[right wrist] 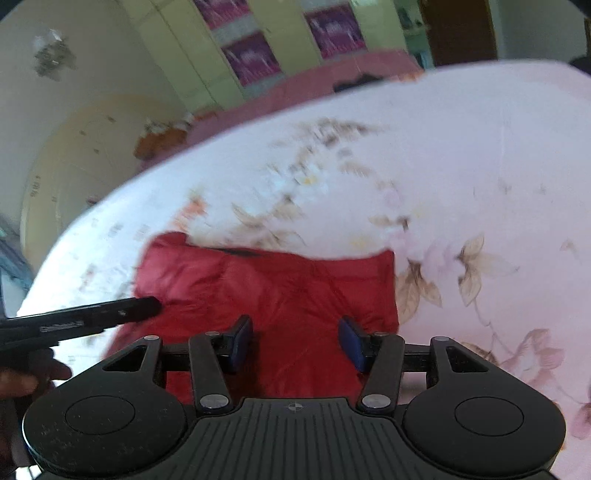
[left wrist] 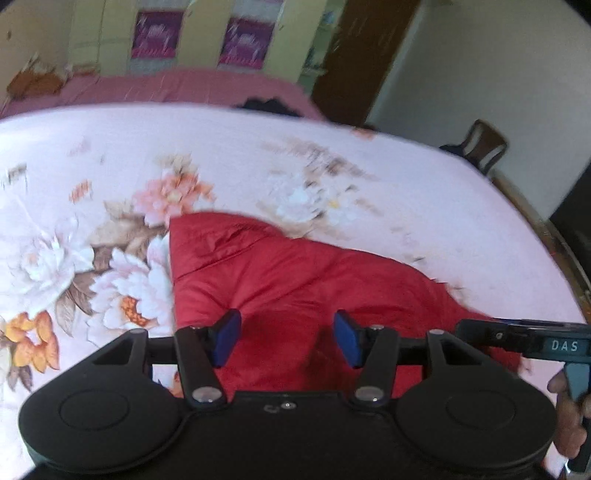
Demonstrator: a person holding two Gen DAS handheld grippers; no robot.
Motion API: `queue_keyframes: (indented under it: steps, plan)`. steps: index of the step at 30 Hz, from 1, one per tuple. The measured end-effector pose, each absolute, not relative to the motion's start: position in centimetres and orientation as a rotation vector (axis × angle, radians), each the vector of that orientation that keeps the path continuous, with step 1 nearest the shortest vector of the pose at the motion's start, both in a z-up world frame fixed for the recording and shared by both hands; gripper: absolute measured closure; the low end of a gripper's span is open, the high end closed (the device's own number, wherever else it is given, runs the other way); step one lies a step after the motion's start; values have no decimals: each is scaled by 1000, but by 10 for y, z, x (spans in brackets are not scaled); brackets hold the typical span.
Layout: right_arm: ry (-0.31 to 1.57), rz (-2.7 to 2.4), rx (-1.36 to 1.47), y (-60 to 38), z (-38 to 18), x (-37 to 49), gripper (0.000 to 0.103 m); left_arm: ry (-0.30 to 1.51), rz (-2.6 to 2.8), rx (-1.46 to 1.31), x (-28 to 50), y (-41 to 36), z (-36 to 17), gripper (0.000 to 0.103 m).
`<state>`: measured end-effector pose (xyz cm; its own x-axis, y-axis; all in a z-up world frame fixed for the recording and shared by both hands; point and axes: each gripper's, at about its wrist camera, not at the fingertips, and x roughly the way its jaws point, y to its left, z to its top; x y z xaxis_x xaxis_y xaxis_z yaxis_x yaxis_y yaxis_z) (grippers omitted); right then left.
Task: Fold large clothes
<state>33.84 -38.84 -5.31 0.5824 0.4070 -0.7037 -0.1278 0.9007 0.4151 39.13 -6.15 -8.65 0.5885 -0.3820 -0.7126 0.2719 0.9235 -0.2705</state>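
Red padded fabric fills the middle of both views: the red garment (left wrist: 295,280) lies in a rough, partly folded heap on the floral bedsheet (left wrist: 110,155), near the edge of the bed closest to you. Your left gripper (left wrist: 286,338) hangs over its near part, blue pads apart, with nothing between them but the cloth showing below; it grips nothing. Your right gripper (right wrist: 295,341) sits the same way over the garment's near right portion, jaws parted and empty. In the right wrist view your left tool reaches in from the left edge, its tip over the garment's left side; in the left wrist view your right tool comes in from the right, with your hand (left wrist: 567,417) on its handle. Beyond the bed stand a pink blanket (left wrist: 177,86), pale green wardrobe doors (left wrist: 199,33) and a wooden chair (left wrist: 485,146). Both views are blurred.
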Motion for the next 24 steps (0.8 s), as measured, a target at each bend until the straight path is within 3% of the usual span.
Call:
queue_keyframes:
  steps: [5, 12, 13, 14, 16, 20, 22, 23, 24]
  plan:
    - [886, 400, 266, -384, -39, 301, 51, 814, -495, -130, 335, -57, -72, 50]
    - [932, 286, 249, -385, -76, 306, 56, 859, -481, -117, 319, -65, -99, 52]
    - [928, 280, 254, -386, -78, 309, 61, 857, -474, -127, 320, -65, -99, 52]
    - [925, 287, 269, -388, -77, 312, 79, 854, -469, -129, 320, -66, -98, 52]
    - [908, 311, 301, -392, -70, 319, 87, 847, -462, -134, 318, -65, -96, 52]
    - [873, 265, 302, -403, -53, 331, 87, 840, -449, -145, 315, -65, -96, 52]
    - [853, 241, 333, -413, -39, 325, 82, 833, -442, -160, 311, -62, -93, 52]
    - [859, 235, 341, -419, -33, 317, 56, 829, -441, -163, 308, -60, -91, 52]
    - [846, 243, 352, -423, -28, 309, 43, 823, -439, -163, 304, -57, -89, 52]
